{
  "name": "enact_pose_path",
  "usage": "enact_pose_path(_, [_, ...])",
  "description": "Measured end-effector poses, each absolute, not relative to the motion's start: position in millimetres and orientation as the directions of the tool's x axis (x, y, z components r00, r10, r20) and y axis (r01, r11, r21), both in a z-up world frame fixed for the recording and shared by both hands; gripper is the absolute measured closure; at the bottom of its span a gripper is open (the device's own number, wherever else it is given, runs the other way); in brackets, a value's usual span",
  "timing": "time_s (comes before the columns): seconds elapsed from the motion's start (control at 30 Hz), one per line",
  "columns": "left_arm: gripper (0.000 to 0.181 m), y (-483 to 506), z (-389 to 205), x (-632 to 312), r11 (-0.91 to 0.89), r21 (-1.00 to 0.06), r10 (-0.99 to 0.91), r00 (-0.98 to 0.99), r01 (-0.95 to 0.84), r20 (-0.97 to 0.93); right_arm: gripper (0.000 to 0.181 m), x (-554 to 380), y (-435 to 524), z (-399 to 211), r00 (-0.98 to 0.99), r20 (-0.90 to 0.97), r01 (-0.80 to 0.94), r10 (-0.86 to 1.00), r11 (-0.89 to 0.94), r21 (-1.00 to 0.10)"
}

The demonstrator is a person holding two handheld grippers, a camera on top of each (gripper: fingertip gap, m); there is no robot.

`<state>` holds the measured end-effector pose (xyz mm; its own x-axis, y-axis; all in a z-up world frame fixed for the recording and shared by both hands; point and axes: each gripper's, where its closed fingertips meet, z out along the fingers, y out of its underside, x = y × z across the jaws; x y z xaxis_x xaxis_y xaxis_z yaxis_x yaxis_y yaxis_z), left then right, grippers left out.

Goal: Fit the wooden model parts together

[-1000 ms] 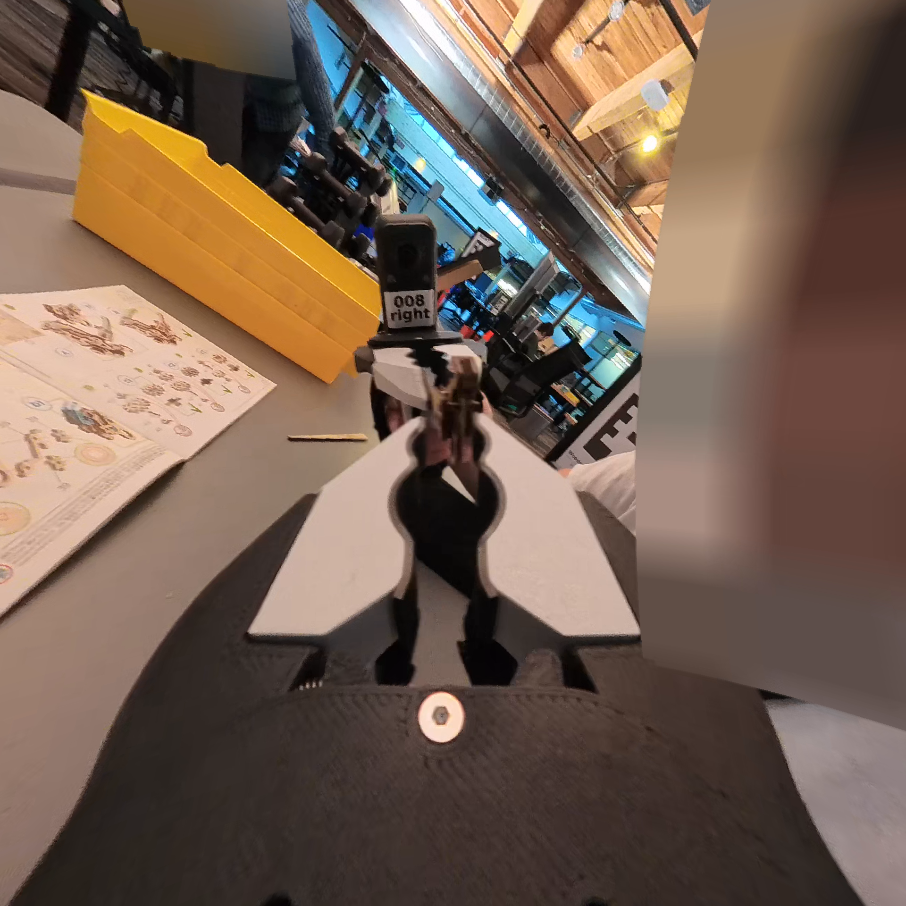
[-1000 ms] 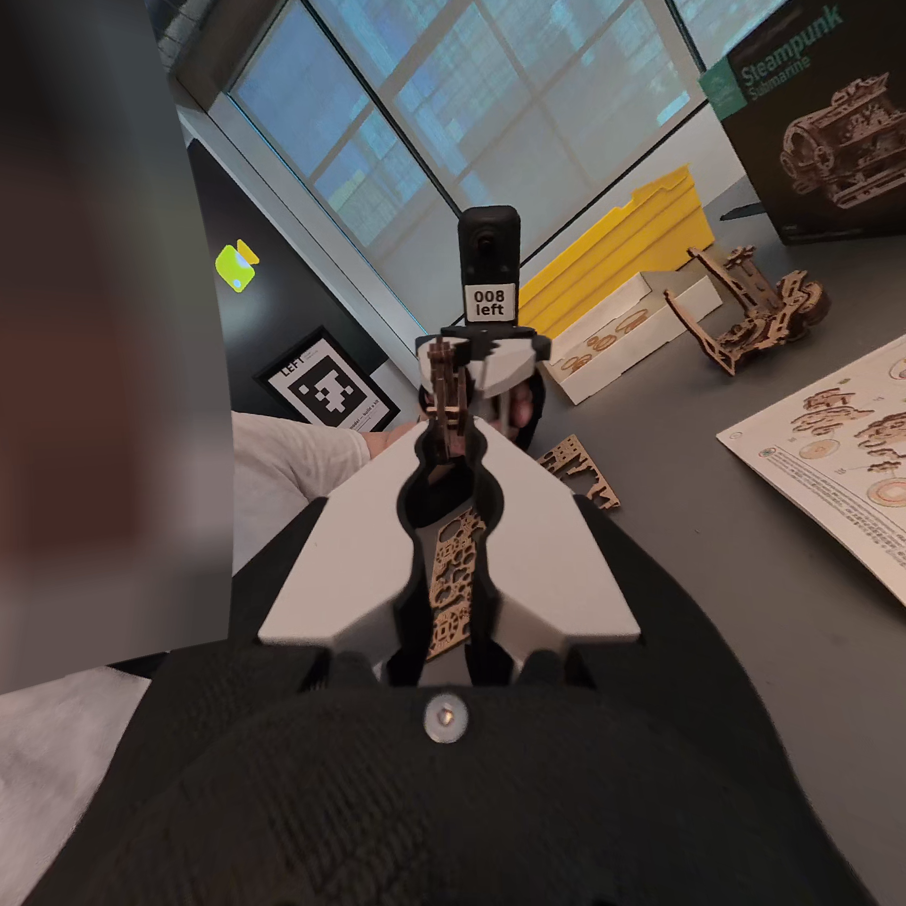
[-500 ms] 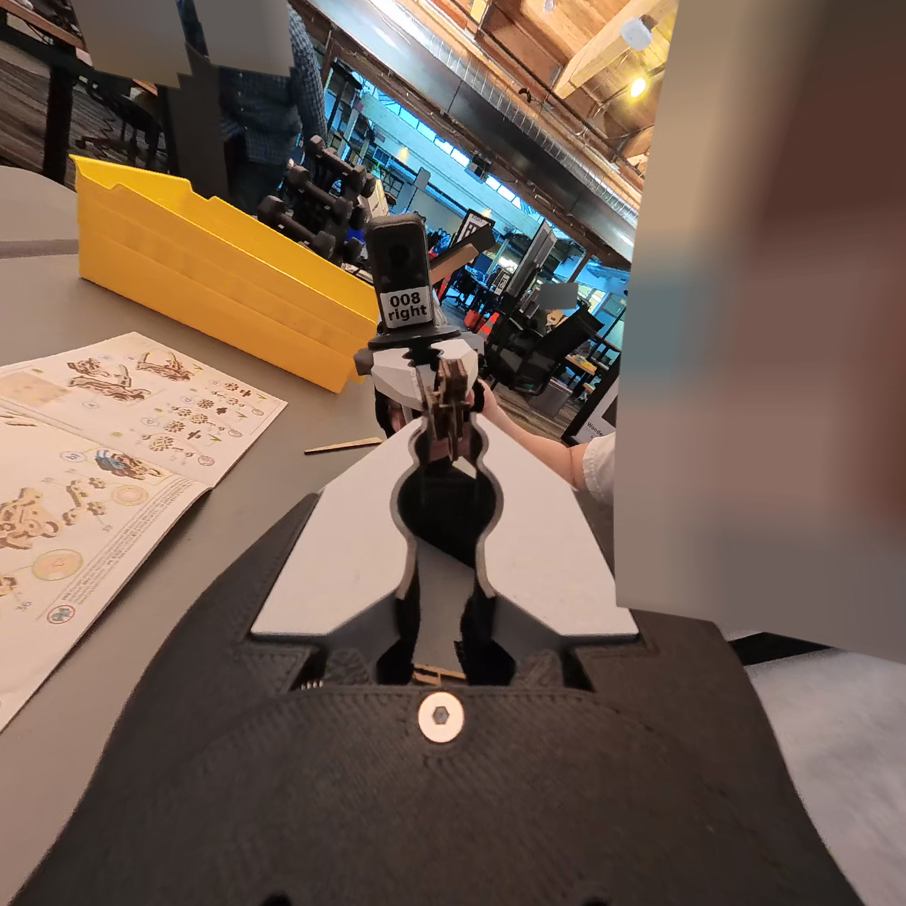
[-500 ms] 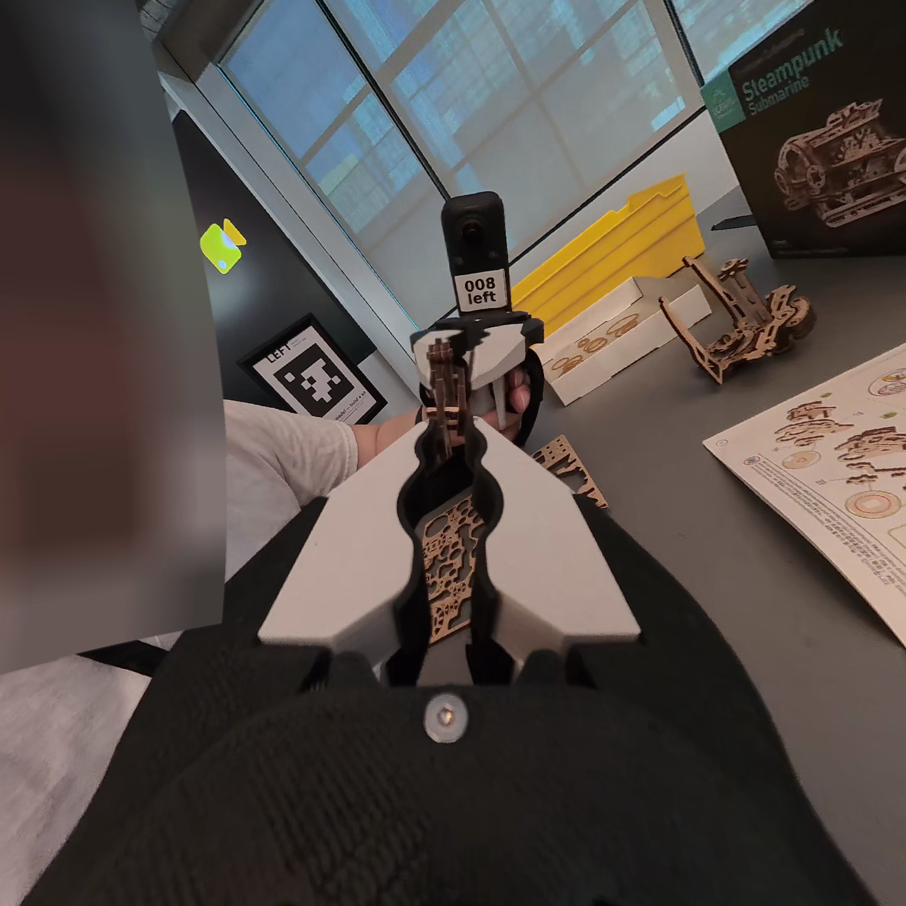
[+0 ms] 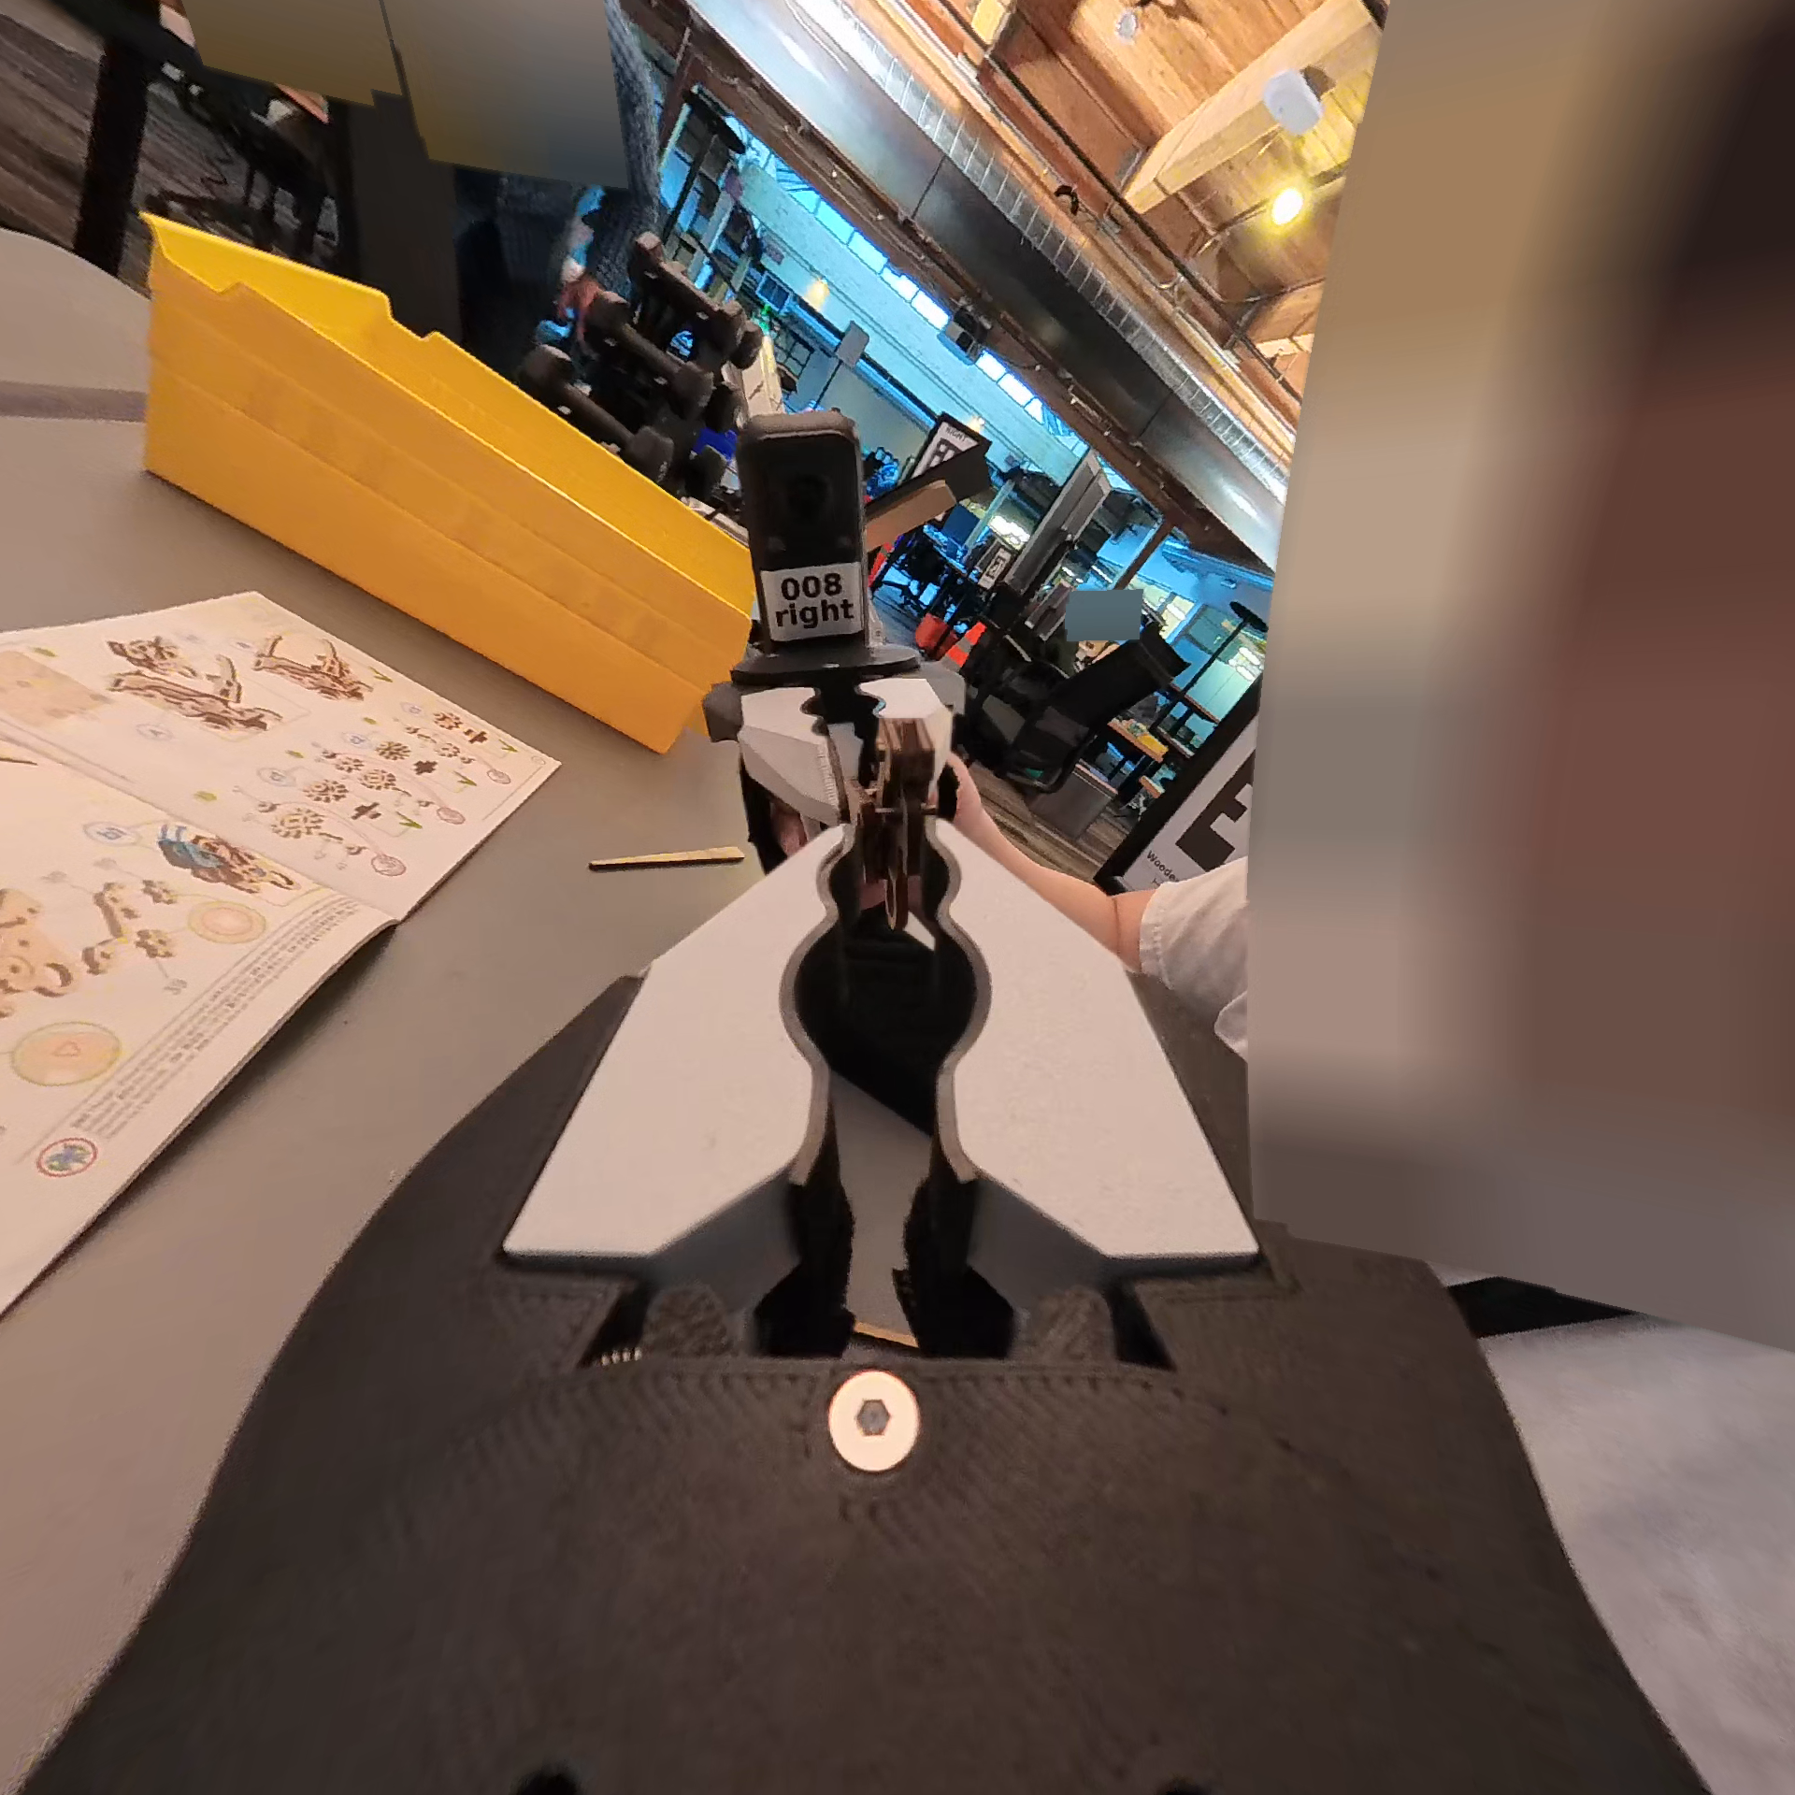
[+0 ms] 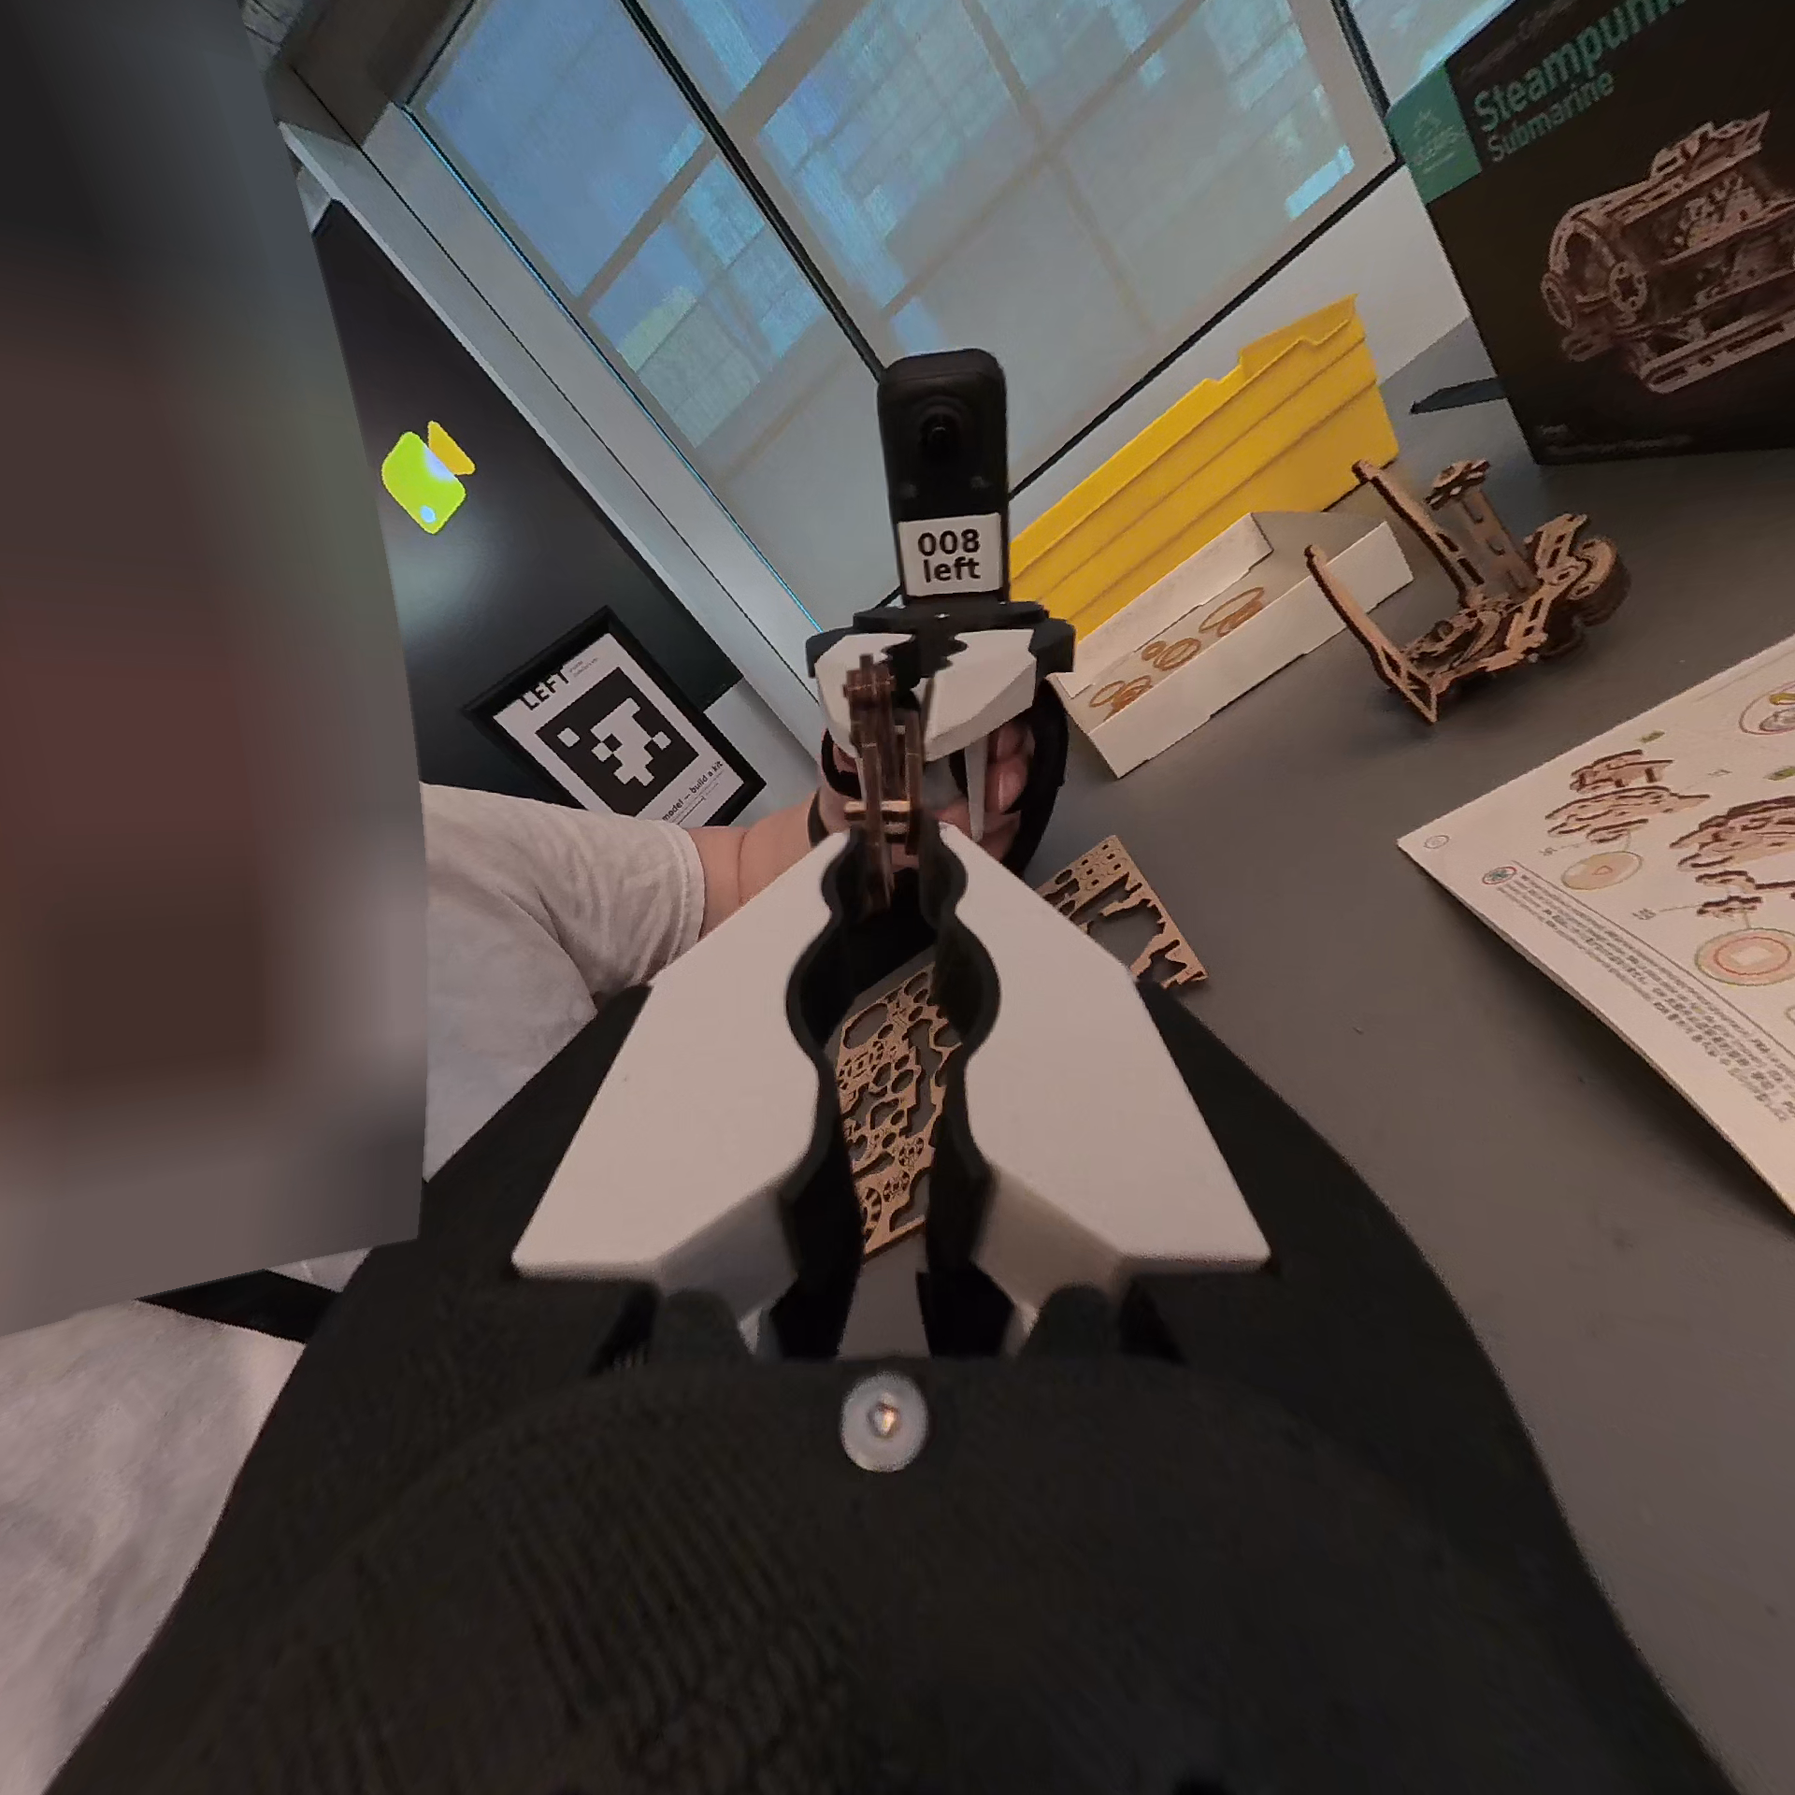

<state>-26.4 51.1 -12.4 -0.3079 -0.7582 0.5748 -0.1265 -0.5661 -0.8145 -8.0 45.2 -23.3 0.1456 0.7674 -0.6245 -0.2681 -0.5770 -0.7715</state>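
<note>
With both tools raised above the grey table (image 6: 1360, 971) and pointing at each other, the left gripper (image 5: 879, 855) has its grey fingers pinched together at the tips on a small wooden assembly (image 5: 889, 816), a stack of thin laser-cut plates standing on edge. From the other side, the right gripper (image 6: 879, 855) has its fingers closed on the near edge of the same wooden assembly (image 6: 879, 767), so the piece hangs between the two tips, clear of the table. Seen from the right wrist, a cut-out wooden sheet (image 6: 894, 1107) lies flat on the table right under the fingers, its far end poking out to the right. Just past it, on the right, an open instruction booklet (image 6: 1642, 913) lies flat. Seen from the left wrist, a thin wooden stick (image 5: 670, 857) lies alone beyond the booklet's corner. Farther off on the right in the right wrist view sits a partly built wooden model (image 6: 1457, 592), beside a shallow white tray (image 6: 1234, 622) holding loose wooden rings. Behind the tray rests a stack of yellow bins (image 6: 1253, 437), and at the far right stands the dark kit box (image 6: 1632, 243).
</note>
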Motion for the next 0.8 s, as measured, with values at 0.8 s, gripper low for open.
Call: enact_pose_path(0.8, [0.166, 54, -81, -15, -0.513, -0.779, -0.788, -0.162, -0.359, 0.594, 0.173, -9, 53, -90, 0.287, -0.697, -0.051, 0.657, -0.716, -0.696])
